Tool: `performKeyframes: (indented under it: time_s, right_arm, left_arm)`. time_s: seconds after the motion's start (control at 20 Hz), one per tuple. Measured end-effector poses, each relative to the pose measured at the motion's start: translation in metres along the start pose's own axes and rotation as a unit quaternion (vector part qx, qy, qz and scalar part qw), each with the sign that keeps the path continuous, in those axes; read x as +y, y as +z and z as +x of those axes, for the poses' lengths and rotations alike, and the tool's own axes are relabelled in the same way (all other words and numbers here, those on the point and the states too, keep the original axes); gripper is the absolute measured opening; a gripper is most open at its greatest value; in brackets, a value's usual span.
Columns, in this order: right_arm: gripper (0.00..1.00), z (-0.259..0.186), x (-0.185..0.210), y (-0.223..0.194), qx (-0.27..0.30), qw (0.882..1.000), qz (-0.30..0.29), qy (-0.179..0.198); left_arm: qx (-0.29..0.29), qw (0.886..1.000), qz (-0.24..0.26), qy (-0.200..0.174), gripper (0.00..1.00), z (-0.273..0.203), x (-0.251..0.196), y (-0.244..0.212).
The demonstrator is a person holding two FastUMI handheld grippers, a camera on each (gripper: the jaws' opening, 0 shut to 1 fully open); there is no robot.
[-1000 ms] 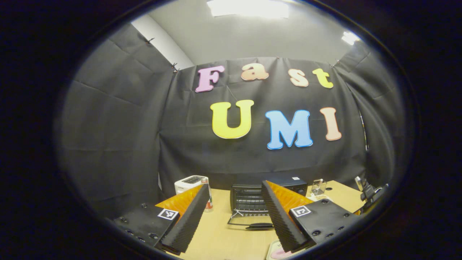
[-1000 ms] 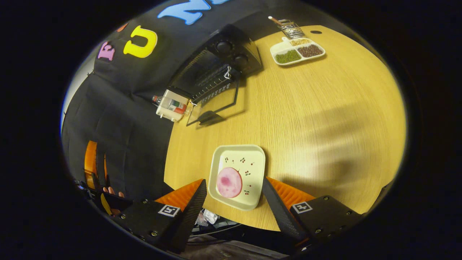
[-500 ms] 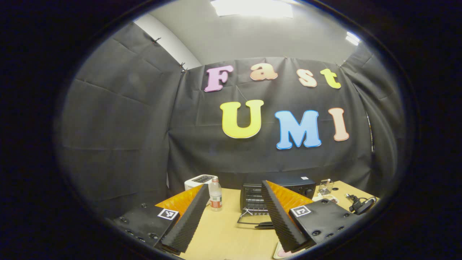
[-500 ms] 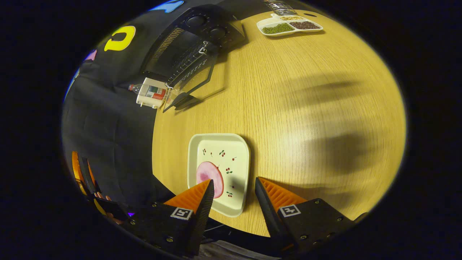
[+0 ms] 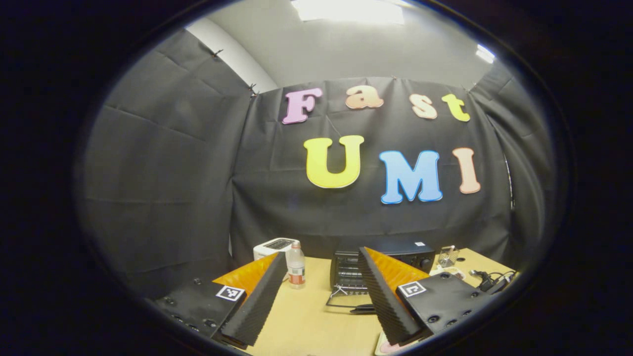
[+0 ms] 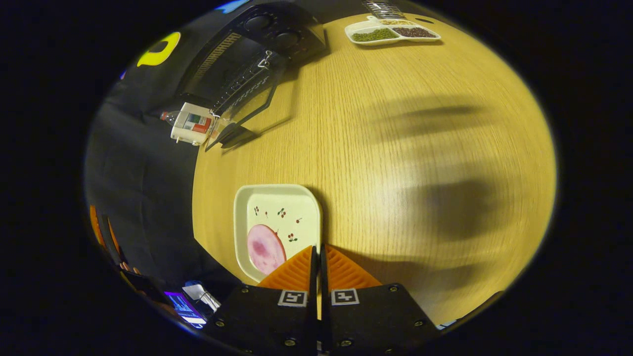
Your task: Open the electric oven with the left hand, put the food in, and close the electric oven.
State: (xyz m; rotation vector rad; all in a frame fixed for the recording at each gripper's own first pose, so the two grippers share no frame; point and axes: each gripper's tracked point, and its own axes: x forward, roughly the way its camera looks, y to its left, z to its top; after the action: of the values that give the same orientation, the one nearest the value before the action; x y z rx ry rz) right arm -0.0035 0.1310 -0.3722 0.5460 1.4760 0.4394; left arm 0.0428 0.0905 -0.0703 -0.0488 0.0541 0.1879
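Oven [image 6: 247, 64] stands at the surface's [image 6: 395, 163] far edge, door [image 6: 245, 106] dropped flat toward me. My right claw [image 6: 316, 254] is clamped on the plate's [image 6: 277, 198] right rim; ham [image 6: 264, 248] lies on it. My left claw [image 5: 321, 291] is spread, empty.

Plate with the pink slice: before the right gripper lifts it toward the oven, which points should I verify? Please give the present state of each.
1. Oven door is lowered fully open: ok.
2. Right gripper is closed on the rim of the plate: ok, the fingers pinch its right edge.
3. Pink slice lies flat on the plate, apart from the fingers: ok.
4. Left gripper is open, holds nothing and is back from the door: ok.
5. Room inside the oven for the plate: cannot tell, the inside is dark.
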Motion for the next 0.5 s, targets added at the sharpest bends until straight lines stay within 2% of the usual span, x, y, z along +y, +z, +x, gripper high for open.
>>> performKeyframes:
  time_s: [0.05,0.15,0.5]
  right_arm:
    - [0.0,0.001,0.001,-0.001,-0.001,1.0,-0.005,-0.002]
    - [0.01,0.004,0.005,-0.003,-0.005,1.0,-0.003,-0.001]
    - [0.0,-0.006,0.033,0.007,-0.031,0.998,0.039,0.039]
  left_arm:
    - [0.0,1.0,0.0,-0.001,1.0,0.0,-0.001,0.0]
    - [-0.001,1.0,0.0,-0.001,1.0,0.002,0.0,0.001]
    - [0.003,1.0,-0.011,0.01,1.0,0.006,0.013,-0.005]
